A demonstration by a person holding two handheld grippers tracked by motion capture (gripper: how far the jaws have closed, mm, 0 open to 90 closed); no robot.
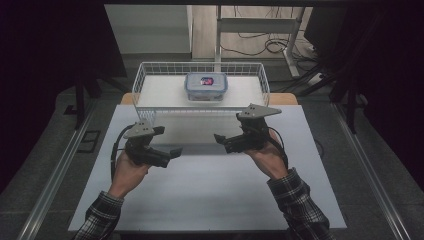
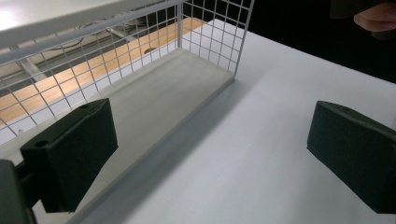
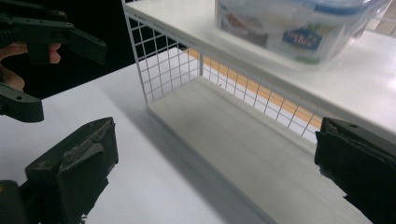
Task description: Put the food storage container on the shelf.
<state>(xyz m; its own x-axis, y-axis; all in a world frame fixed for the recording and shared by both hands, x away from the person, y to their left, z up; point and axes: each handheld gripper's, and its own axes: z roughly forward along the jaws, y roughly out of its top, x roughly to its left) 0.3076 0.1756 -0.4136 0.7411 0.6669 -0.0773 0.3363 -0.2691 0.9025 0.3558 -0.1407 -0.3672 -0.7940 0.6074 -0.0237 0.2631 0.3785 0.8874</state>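
A clear plastic container with a blue lid [image 1: 205, 86] stands on the white upper shelf of a white wire rack [image 1: 141, 79] at the back of the table. The container [image 3: 299, 28] looms near in the right gripper view, above the rack's pale wooden lower shelf [image 3: 233, 135]. My left gripper [image 1: 170, 145] hovers over the table in front of the rack's left end, open and empty [image 2: 210, 158]. My right gripper [image 1: 222, 141] hovers in front of the rack's right half, also open and empty [image 3: 215, 172]. The two grippers point towards each other.
The white table board [image 1: 210, 190] stretches out under both hands. The rack's wire mesh wall [image 2: 205, 28] and lower shelf [image 2: 163, 93] lie close ahead of the left gripper. Dark floor, metal rails and cables surround the table.
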